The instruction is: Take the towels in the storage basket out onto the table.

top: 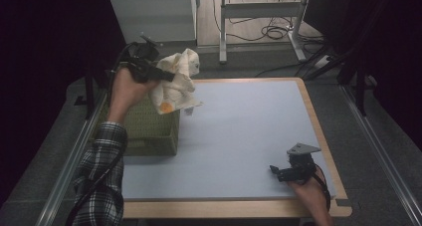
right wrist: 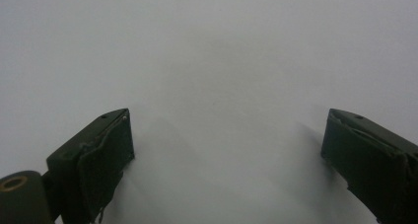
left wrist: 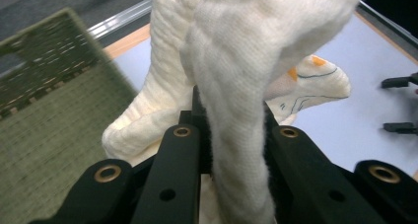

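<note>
A soft, limp cloth (top: 176, 81) is being clamped mid-fold by the left gripper (top: 166, 75) above the basket (top: 149, 129); the right gripper (top: 278, 172) is being held apart.

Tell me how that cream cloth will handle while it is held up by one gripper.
The cream cloth probably stays floppy: it sags in folds below the left gripper. It looks light, since one pinch carries it above the green basket. Its knitted weave likely grips the pads, so slipping seems unlikely.
</note>
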Tool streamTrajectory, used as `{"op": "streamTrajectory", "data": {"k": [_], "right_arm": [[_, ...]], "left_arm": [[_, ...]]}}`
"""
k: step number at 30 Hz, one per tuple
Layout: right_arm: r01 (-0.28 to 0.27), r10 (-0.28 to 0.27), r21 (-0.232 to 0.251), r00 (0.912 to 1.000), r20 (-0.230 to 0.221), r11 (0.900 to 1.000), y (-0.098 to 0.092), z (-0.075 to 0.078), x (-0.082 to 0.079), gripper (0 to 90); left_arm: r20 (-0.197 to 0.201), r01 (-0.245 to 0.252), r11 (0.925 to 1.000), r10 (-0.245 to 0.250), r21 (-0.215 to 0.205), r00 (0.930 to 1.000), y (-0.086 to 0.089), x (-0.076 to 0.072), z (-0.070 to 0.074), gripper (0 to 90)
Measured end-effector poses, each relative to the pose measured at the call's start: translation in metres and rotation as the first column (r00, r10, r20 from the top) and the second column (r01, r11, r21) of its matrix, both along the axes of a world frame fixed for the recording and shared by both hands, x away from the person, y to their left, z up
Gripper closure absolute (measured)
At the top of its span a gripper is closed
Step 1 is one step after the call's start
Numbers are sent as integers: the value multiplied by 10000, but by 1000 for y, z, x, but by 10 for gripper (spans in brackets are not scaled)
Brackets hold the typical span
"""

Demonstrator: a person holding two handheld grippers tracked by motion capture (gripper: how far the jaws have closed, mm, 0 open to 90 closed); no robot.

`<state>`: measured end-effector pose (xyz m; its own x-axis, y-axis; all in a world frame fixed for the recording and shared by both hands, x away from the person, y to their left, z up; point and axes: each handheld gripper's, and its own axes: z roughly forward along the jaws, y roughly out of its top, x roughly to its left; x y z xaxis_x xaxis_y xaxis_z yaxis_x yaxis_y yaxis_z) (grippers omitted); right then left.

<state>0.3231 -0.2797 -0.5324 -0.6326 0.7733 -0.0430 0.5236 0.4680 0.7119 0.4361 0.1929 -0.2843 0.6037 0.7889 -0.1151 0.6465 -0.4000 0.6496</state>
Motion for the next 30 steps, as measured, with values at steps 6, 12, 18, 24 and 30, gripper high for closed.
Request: {"op": "streamTrajectory", "data": {"k": [6, 12, 18, 24, 30], "right_arm": [[-1, 1, 16, 10000, -21, 10000, 0, 0, 0, 56], [-5, 5, 11, 10000, -21, 10000, 0, 0, 0, 56], [-6, 6, -1, 10000, -22, 10000, 0, 0, 0, 56], [-3, 3, 1, 10000, -12, 10000, 0, 0, 0, 56], [-7, 7, -2, 10000, -16, 10000, 0, 0, 0, 56]], "left_arm": [[-6, 565, 9984, -565, 87, 9984, -27, 6, -6, 801], [13, 1133, 9935, -1133, 132, 9936, -61, 11, -19, 798], [-178, 1533, 9882, -1532, 45, 9880, -91, 15, -40, 795], [-376, 1954, 9807, -1950, 65, 9801, -116, 17, -61, 792], [-644, 2448, 9696, -2446, -60, 9675, -144, 20, -88, 790]]}}
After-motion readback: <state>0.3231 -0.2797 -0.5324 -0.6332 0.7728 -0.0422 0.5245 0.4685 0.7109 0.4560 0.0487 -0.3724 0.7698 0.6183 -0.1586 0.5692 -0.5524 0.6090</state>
